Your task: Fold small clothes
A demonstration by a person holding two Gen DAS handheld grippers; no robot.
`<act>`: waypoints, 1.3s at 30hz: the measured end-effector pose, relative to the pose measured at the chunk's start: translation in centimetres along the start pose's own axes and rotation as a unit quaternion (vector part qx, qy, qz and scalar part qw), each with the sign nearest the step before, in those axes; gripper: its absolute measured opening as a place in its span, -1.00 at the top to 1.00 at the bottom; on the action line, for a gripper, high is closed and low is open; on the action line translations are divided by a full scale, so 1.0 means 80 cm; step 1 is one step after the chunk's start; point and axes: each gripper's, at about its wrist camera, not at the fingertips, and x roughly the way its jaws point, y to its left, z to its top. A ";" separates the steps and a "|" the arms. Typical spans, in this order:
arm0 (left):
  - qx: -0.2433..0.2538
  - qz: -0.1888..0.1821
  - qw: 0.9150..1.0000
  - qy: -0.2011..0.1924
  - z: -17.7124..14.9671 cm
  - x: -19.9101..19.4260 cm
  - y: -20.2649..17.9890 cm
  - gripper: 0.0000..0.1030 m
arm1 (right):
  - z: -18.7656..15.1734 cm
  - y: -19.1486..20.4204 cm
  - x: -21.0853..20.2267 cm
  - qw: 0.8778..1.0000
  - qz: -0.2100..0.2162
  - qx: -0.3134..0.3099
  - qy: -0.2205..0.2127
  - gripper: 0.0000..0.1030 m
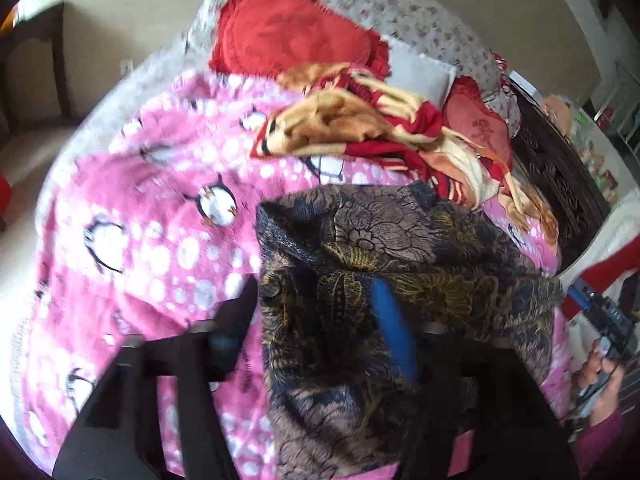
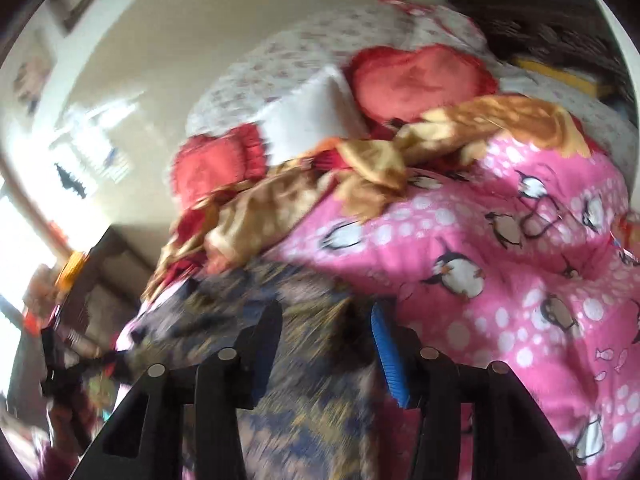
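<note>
Bed spread with pink penguin-print blanket (image 1: 160, 208); far end holds crumpled red-and-tan blanket (image 1: 360, 128), red frilled cushions (image 1: 292, 40), white pillow (image 2: 316, 116) and floral-print bedding (image 1: 420, 20).

— The garment (image 1: 360, 240) shows dark navy, brown and gold florals; the blanket (image 1: 160, 220) beneath is pink with white dots and penguins.

— Behind lie red cushions (image 1: 288, 36) and a red-and-tan throw (image 1: 360, 128).

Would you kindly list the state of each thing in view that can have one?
Dark floral garment: lying on the bed, partly folded, rumpled, not gripped.
Left hand-held gripper: open, over the garment.
Right hand-held gripper: open, over the garment.
Pink penguin blanket: spread out over the bed.
Red and tan blanket: bunched in a heap.
</note>
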 end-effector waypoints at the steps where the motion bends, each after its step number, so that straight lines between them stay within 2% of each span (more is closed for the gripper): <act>1: 0.012 0.001 1.000 -0.015 -0.005 -0.013 -0.004 -0.39 | -0.010 0.015 -0.004 0.999 -0.005 -0.034 0.011 0.17; 3: 0.038 0.006 0.999 -0.025 -0.022 -0.034 -0.014 -0.39 | -0.035 0.043 0.002 0.993 -0.009 -0.107 0.043 0.24; 5: 0.061 -0.004 0.998 -0.014 -0.040 -0.036 -0.023 -0.39 | -0.058 0.057 0.018 0.987 -0.009 -0.142 0.071 0.27; 8: 0.117 0.003 0.992 0.039 -0.078 -0.010 -0.045 -0.39 | -0.084 0.069 0.060 0.976 -0.038 -0.184 0.107 0.28; 11: 0.172 0.052 0.980 0.084 -0.097 0.039 -0.062 -0.39 | -0.085 0.076 0.096 0.974 -0.047 -0.194 0.105 0.28; 13: 0.178 0.061 0.978 0.093 -0.084 0.063 -0.063 -0.39 | -0.070 0.088 0.110 0.974 -0.050 -0.207 0.081 0.28; 15: 0.162 0.061 0.981 0.084 -0.056 0.074 -0.060 -0.39 | -0.048 0.098 0.118 0.976 -0.046 -0.206 0.058 0.28; 18: 0.106 0.036 0.992 0.052 0.009 0.079 -0.046 -0.39 | -0.006 0.104 0.137 0.981 -0.049 -0.187 0.031 0.28; 21: 0.045 0.043 0.998 0.011 0.056 0.076 -0.026 -0.39 | 0.025 0.092 0.160 0.986 -0.071 -0.145 0.030 0.28; 23: 0.003 0.030 1.000 -0.005 0.073 0.066 -0.011 -0.39 | 0.036 0.076 0.152 0.992 -0.068 -0.102 0.019 0.28; 26: 0.002 0.011 1.000 -0.013 0.069 0.044 -0.007 -0.39 | 0.031 0.069 0.117 0.995 -0.043 -0.088 -0.003 0.25; 28: 0.027 0.020 0.999 -0.016 0.051 0.033 -0.010 -0.39 | 0.020 0.068 0.096 0.992 -0.057 -0.109 -0.006 0.25; 32: 0.046 0.046 0.998 0.020 0.024 0.058 -0.010 -0.39 | -0.002 0.051 0.107 0.985 -0.099 -0.135 0.042 0.25; 33: 0.042 0.063 0.996 0.039 0.020 0.077 -0.007 -0.39 | -0.003 0.042 0.118 0.983 -0.116 -0.130 0.051 0.25; 35: 0.029 0.066 0.996 0.060 0.014 0.098 0.002 -0.39 | 0.002 0.024 0.133 0.987 -0.111 -0.100 0.060 0.25; 37: -0.020 0.040 0.997 0.069 0.009 0.102 0.020 -0.39 | 0.008 0.022 0.128 0.989 -0.109 -0.082 0.053 0.25; 39: -0.044 0.025 0.996 0.070 0.004 0.091 0.030 -0.39 | 0.009 0.030 0.107 0.990 -0.098 -0.084 0.053 0.17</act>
